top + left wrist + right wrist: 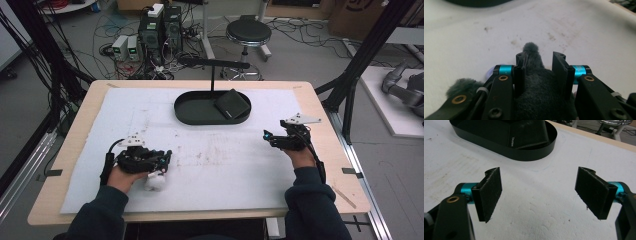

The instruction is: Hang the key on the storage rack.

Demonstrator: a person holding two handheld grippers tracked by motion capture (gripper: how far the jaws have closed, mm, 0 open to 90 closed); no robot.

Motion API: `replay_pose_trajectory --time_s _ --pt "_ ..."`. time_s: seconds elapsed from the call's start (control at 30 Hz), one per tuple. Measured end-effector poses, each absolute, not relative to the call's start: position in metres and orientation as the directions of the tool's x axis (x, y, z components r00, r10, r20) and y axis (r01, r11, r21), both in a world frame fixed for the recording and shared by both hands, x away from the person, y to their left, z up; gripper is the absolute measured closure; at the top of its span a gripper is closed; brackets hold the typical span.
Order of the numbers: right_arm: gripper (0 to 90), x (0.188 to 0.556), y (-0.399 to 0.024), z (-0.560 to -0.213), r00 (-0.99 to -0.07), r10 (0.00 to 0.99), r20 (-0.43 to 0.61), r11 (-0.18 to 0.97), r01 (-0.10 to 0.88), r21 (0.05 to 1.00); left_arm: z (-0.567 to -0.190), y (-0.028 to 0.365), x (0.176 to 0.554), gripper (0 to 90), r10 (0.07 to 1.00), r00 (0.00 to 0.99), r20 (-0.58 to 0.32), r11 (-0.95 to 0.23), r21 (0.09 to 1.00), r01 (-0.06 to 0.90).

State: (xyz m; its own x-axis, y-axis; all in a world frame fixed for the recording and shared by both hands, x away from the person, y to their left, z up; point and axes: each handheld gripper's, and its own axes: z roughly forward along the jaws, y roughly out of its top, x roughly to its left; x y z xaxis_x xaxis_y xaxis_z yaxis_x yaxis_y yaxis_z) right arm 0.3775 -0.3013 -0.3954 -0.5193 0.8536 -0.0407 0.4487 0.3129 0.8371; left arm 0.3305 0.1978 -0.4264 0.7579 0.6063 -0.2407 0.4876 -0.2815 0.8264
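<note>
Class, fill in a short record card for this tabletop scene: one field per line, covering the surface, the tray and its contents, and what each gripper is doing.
Surface: white mat on a wooden table
Tray: black oval tray, far centre of the mat
In tray: black wallet, leaning at the right end
Left gripper: jaws closed on a dark grey furry toy, near the mat's left front
Right gripper: jaws wide apart, nothing between them

black oval tray (190, 116) | dark wallet (232, 104) inside | stool (248, 33) behind table
</note>
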Motion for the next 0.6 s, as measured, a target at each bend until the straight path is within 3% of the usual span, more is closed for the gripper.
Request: replay_pose_trajectory --time_s 0.23,0.33,0.4,0.43,0.53,0.6 --pt "22.0 0.379 -0.302 -0.396 -0.519 0.854 -0.042 0.313 0.447 0.838 -0.422 0.186 0.348 64.1 0.467 0.872 -0.148 -0.469 0.794 0.386" --pt "22.8 0.379 -0.303 -0.396 -0.514 0.857 -0.032 0.303 0.452 0.839 -0.42 0.183 0.345 54.1 0.542 0.83 -0.127 -0.458 0.784 0.419" --pt "22.8 0.379 -0.305 -0.395 -0.514 0.857 -0.031 0.302 0.452 0.84 -0.412 0.182 0.339 35.5 0.628 0.771 -0.108 -0.397 0.808 0.436" --pt "22.8 0.379 -0.305 -0.395 -0.515 0.856 -0.032 0.302 0.45 0.841 -0.408 0.183 0.335 31.7 0.655 0.749 -0.101 -0.363 0.827 0.429" --pt "22.8 0.378 -0.306 -0.395 -0.512 0.858 -0.029 0.297 0.451 0.842 -0.402 0.185 0.325 27.6 0.726 0.681 -0.097 -0.298 0.848 0.438" --pt "22.8 0.378 -0.306 -0.394 -0.513 0.858 -0.029 0.298 0.449 0.843 -0.4 0.186 0.31 26.9 0.82 0.569 -0.054 -0.276 0.834 0.477"
